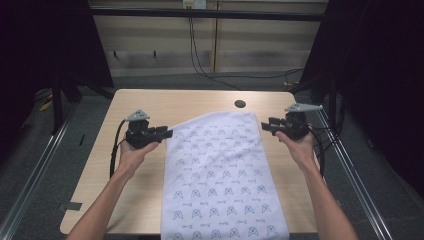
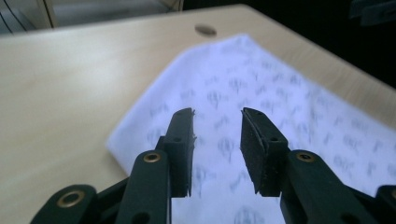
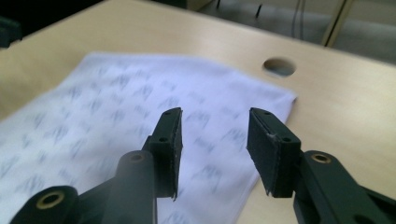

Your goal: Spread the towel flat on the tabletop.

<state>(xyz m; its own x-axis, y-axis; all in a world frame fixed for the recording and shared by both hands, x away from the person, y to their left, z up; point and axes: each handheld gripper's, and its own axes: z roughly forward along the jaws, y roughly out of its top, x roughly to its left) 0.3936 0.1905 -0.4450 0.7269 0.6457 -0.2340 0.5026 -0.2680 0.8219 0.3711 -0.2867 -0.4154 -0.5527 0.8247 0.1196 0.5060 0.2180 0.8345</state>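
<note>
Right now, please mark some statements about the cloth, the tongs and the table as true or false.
1. The white patterned cloth lies spread on the wooden table. True.
2. The left tongs clamp a corner of the cloth. False: their jaws stand apart, with nothing between them.
3. The right tongs are open. True.
4. A round hole is in the table beyond the cloth. True.
5. The cloth is plain, without print. False: small grey motifs repeat across it.
</note>
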